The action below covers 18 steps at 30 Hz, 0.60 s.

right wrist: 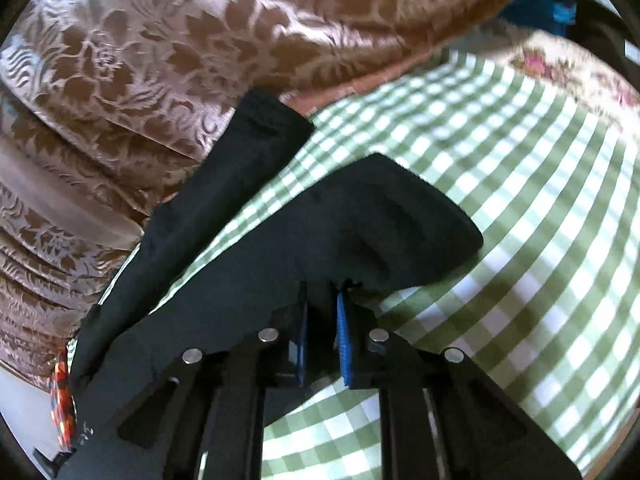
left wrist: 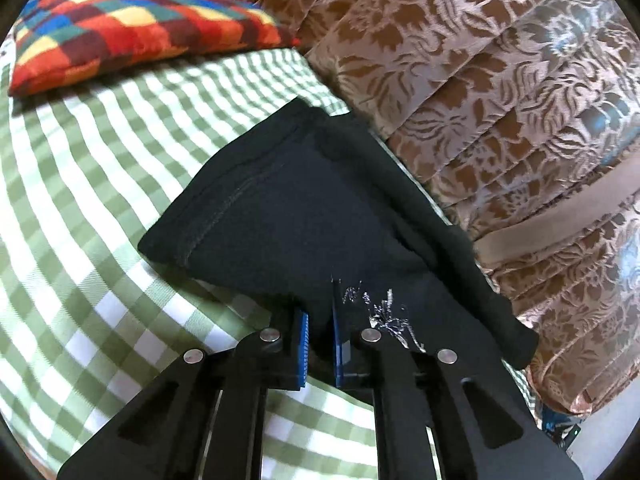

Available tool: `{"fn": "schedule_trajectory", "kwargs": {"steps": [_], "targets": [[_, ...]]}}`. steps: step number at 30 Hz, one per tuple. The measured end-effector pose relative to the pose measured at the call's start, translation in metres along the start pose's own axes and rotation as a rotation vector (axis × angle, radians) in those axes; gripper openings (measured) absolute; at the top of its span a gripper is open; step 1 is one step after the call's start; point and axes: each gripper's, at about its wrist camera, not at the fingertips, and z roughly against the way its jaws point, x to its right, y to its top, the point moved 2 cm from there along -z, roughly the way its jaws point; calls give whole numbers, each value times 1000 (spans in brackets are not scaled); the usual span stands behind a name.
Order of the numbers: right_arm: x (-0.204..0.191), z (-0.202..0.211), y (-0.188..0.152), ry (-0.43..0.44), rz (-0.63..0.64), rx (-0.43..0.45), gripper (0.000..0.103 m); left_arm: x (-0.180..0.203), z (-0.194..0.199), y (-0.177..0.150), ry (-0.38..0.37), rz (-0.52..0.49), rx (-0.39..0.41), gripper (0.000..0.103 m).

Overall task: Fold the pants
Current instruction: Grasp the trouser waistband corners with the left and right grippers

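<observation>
On a green-and-white checked sheet [left wrist: 80, 184] lie the black pants [left wrist: 296, 208], and both grippers have hold of them. Left gripper [left wrist: 320, 320] comes in low from the near edge, angled forward and slightly down along the cloth, its blue pads [left wrist: 304, 344] drawn close with a fold of black fabric pinched between them. A white scribbled print [left wrist: 380, 308] sits on the pants just beside the right-hand finger. From this view the pants spread away in a wedge, a stitched seam curving along the left side, the far corner reaching toward the brown floral curtain [left wrist: 500, 92]. A bright patchwork cushion [left wrist: 132, 20] rests on the sheet at the far left, well apart from the pants. Over to the right gripper [right wrist: 322, 300]: same low, forward-pointing pose, fingers nearly together, blue pads [right wrist: 343, 340] clamping the edge of a bunched, rippled lump of pants [right wrist: 380, 220]. That lump rises a little off the sheet [right wrist: 520, 200] right at the fingertips. One long black leg runs off to the left, up toward the curtain [right wrist: 160, 40], its cuff lying at the curtain's edge. Checked sheet shows through the gap between leg and lump. A floral cloth [right wrist: 580, 76] borders the sheet at far right; the view is blurred there.
</observation>
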Motion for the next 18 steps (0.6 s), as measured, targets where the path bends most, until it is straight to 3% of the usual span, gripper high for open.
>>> {"fn": "schedule_trajectory", "kwargs": {"steps": [7,13,18], "targets": [[4,40,-2,-5,30,40,11,8,32,-5,-30,-24,-10,8],[35,57,-20,-50,-10,33,9,-14,42,-37,-2,-27,-69,8],[63,49,-34,-100,-70,-5,8,-29,25,-61,99,-73,-155,12]]}}
